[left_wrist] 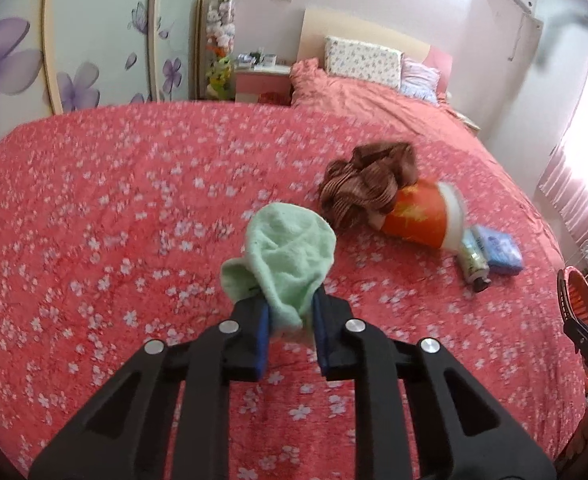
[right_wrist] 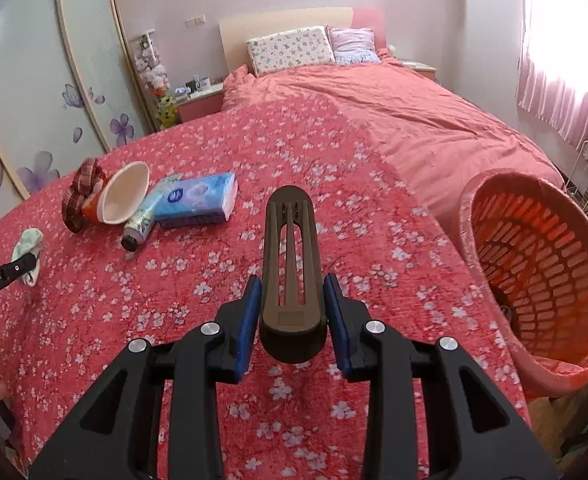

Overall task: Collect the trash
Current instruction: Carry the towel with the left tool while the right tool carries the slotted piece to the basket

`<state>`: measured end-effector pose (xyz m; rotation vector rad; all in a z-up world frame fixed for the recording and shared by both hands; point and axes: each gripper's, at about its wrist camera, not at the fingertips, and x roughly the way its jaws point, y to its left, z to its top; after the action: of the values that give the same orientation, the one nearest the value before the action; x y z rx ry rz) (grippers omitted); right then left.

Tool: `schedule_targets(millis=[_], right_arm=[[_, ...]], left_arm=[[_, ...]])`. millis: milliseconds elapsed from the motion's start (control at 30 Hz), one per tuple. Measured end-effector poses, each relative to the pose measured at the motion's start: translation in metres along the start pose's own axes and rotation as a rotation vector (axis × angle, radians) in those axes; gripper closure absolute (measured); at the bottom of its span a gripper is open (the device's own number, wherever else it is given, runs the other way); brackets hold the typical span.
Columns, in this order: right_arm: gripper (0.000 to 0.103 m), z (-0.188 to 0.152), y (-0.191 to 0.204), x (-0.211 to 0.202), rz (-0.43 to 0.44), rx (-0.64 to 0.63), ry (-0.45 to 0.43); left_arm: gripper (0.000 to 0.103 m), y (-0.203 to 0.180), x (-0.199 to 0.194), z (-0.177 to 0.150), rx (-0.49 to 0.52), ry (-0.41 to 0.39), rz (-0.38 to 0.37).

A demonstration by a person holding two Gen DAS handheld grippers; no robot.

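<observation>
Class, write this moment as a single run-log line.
left gripper: shut on green cloth | right gripper: shut on brown clip | basket: right of bed | cup, tube, tissues: on bed

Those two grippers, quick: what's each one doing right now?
Left gripper: closed on the green cloth.
Right gripper: closed on the brown slotted handle.

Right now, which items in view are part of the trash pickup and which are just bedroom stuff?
Job items:
- green cloth, gripped by left gripper
- brown slotted piece, between the right gripper jaws
- paper cup
- tube
- tissue pack
- brown cloth
- orange basket

Lying about:
- pillows
- nightstand
- stuffed toys
</observation>
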<state>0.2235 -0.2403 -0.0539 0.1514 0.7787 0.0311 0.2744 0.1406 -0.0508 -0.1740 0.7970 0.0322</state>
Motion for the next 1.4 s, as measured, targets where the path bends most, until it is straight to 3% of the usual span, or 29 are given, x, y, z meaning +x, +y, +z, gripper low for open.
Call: schedule_targets(millis=[233,433,1000,1400], right_arm=[[0.07,0.007,-0.013,-0.03,0.002,0.021,-0.083],[0.07,0.009,-0.024,-0.059,-0.015,0.032,-0.165],[0.07,0.005,-0.093,-0.124,-0.168,0.132,-0.356],[0.07,-0.005,-0.16,-0.133,-0.264,0.23,-0.412]], left_arm=[[0.084,-0.036,-0.033,0.008,0.043,-0.052,-0.047],[0.084,-0.09,-0.051,0.013,0.115,-0.071,-0.082],[0.084,-0.237,-0.088,-0.003,0.271,-0.071,-0.382],[0.084,-0.35,-0.081,-0.03,0.369,-0.008,-0.571]])
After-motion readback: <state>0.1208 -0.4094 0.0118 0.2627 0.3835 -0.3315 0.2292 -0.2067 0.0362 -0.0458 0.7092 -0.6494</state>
